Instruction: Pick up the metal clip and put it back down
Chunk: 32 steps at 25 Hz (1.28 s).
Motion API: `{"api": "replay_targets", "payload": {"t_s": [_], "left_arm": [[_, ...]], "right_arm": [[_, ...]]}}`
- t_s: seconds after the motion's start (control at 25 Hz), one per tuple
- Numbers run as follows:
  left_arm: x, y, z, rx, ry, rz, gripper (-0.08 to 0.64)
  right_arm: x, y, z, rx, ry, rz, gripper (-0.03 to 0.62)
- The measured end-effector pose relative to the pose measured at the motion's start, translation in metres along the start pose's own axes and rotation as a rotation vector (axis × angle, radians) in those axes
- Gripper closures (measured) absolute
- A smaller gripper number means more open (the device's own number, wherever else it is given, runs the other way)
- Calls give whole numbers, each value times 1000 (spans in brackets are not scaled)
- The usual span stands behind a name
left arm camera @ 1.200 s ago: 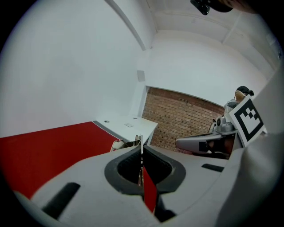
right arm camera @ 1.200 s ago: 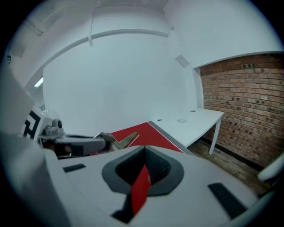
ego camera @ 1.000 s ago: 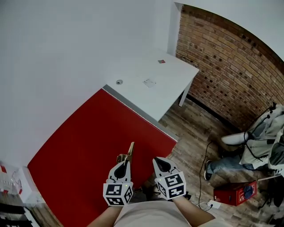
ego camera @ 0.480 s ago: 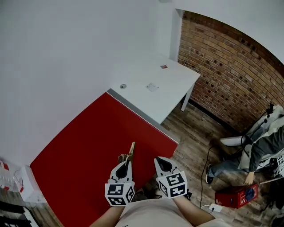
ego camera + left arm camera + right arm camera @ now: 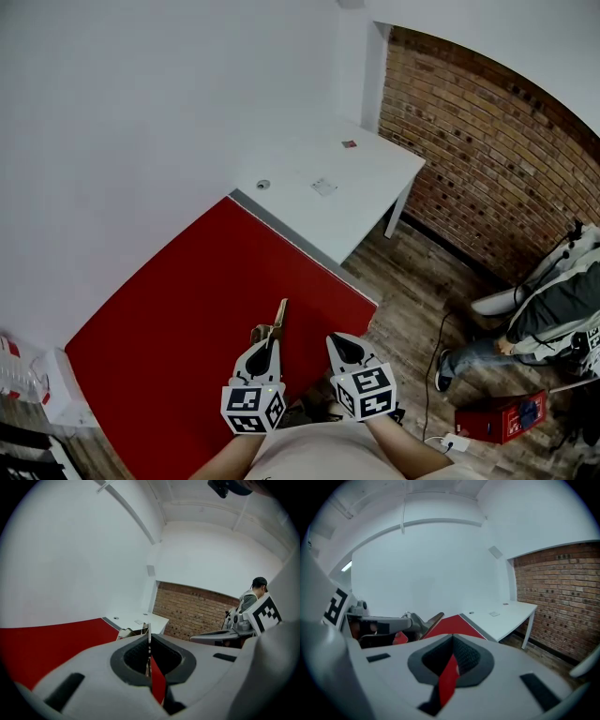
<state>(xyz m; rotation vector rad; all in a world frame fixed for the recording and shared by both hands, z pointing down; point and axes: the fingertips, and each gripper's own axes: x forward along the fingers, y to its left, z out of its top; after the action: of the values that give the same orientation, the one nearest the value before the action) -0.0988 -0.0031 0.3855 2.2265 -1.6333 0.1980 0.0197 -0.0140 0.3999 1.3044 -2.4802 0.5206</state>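
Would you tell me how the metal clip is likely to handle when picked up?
Probably stiff: the clip juts straight from the shut left gripper without drooping. Likely light, since a pinch at one end holds it up.

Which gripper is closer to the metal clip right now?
Left. The left gripper is shut on the clip, which sticks out ahead of its jaws. The right gripper hangs beside it to the right, not touching the clip.

The metal clip (image 5: 277, 322) is being partly hidden inside the left tool (image 5: 266, 345); the seated person (image 5: 553, 314) is being cropped rightward.
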Motion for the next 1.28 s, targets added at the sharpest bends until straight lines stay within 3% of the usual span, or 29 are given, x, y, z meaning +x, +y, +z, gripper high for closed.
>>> {"api": "replay_targets", "payload": {"t_s": [1.28], "left_arm": [[-11,-2,3,-3,-16,-3,552]], "right_arm": [[-7,9,4,-9,-15,9,586]]}}
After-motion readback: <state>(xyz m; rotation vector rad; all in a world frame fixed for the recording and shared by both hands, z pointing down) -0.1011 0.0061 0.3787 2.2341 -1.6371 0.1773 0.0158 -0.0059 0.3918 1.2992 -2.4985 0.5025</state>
